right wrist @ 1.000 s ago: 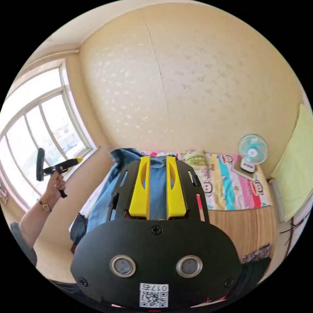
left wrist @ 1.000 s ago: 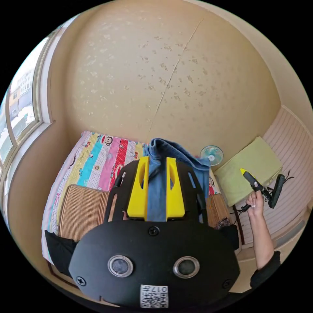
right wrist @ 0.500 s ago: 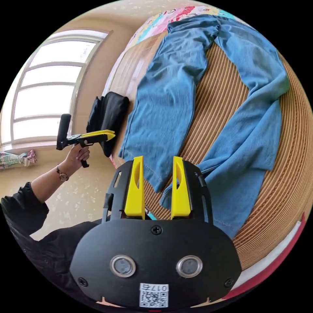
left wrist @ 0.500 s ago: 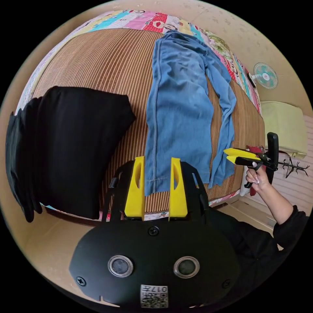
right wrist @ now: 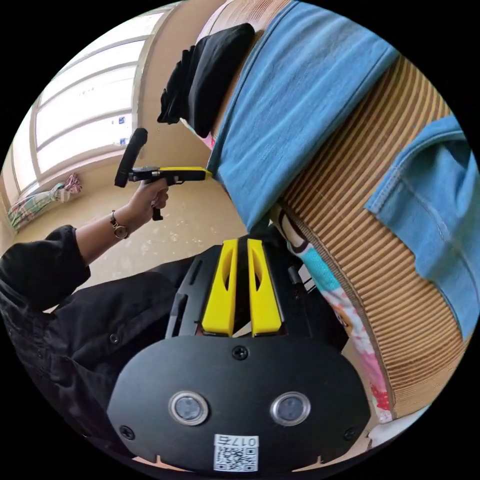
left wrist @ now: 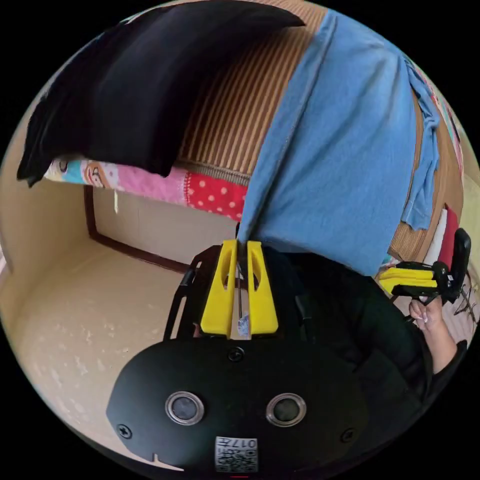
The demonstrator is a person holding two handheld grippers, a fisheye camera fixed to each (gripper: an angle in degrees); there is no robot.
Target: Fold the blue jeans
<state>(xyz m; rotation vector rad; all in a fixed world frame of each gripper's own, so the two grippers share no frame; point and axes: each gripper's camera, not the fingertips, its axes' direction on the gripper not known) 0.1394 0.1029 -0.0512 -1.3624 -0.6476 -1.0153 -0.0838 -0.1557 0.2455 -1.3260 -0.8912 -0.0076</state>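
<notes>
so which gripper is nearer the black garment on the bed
Left. The left gripper pinches the jeans hem corner on the side where the black garment lies. The right gripper grips the same hem's other corner, farther away.

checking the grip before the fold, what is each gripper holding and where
Both hold the blue jeans by one leg's hem corners: left gripper on one, right gripper on the other.

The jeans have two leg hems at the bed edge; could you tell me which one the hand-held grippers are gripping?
The leg beside the black garment; the other leg's hem lies free.
</notes>
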